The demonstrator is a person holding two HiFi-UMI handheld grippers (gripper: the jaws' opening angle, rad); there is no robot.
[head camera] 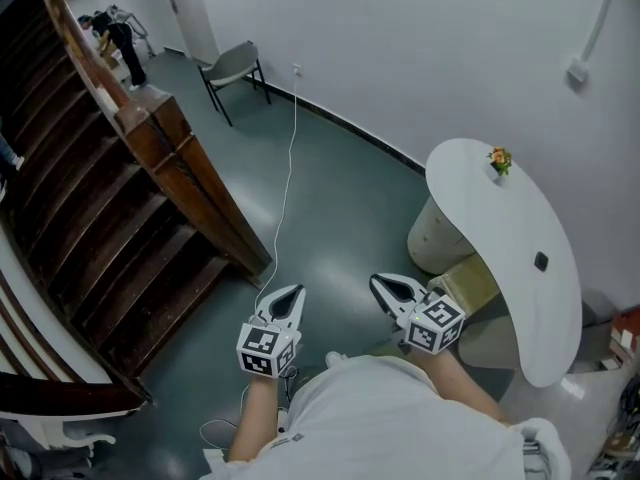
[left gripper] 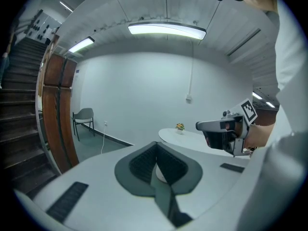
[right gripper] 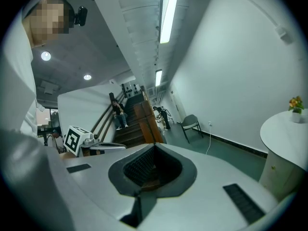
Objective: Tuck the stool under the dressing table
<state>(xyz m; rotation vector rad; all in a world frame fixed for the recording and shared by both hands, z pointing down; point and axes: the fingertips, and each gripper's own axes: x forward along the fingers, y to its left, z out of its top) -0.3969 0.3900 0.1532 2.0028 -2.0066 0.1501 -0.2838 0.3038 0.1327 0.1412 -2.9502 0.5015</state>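
Observation:
The white oval dressing table (head camera: 520, 268) stands by the wall at the right, with a small flower pot (head camera: 499, 160) on its far end. A pale yellow-beige stool (head camera: 470, 282) shows partly from under the table's near edge, beside the table's round beige base (head camera: 432, 236). My right gripper (head camera: 385, 287) hovers shut and holding nothing just left of the stool. Farther left, my left gripper (head camera: 291, 295) hangs shut and bare over the floor. In the left gripper view the shut jaws (left gripper: 156, 147) point toward the table (left gripper: 190, 138). The right gripper view has its shut jaws (right gripper: 154, 150) aimed at the stairs.
A dark wooden staircase (head camera: 110, 218) with a heavy newel post (head camera: 160, 128) fills the left. A grey chair (head camera: 233, 68) stands by the far wall. A white cable (head camera: 290, 148) runs from the wall across the green floor. People are on the stairs (right gripper: 118, 112).

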